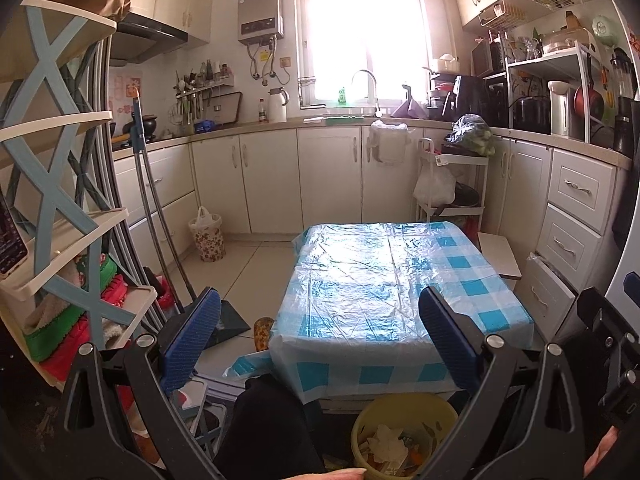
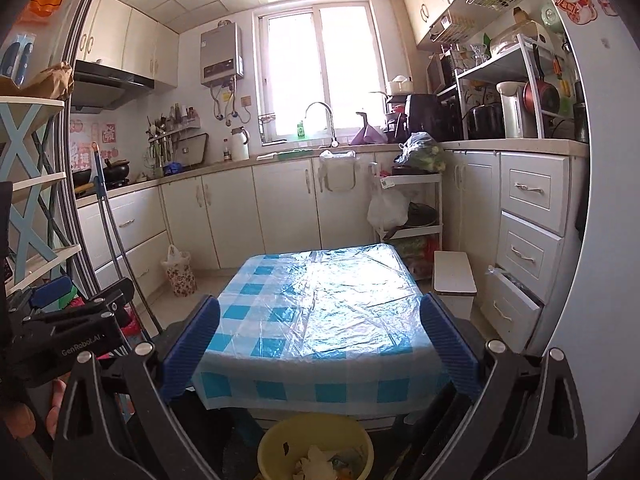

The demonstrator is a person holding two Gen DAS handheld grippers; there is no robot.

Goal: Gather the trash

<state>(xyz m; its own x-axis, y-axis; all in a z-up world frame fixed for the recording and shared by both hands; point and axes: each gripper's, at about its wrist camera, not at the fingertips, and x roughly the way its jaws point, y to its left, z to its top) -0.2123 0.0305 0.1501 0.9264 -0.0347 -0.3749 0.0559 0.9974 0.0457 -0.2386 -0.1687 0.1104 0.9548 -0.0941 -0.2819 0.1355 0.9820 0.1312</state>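
Yellow bin [image 1: 404, 436] below the surface's [image 1: 400, 280] near edge holds the crumpled paper trash [image 1: 386, 446]. Left tool [image 1: 320, 344] and right tool [image 2: 320, 344] both gape wide apart, empty. Reaching down, either could snag the loose plastic cover or tip the bin.

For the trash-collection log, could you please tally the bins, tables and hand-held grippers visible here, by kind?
Yellow bin with scraps inside: 1
Flowered bin with bag liner: 1
Table under checked plastic cover: 1
Hand-held gripper, left and right, both open and empty: 2
Total: 5
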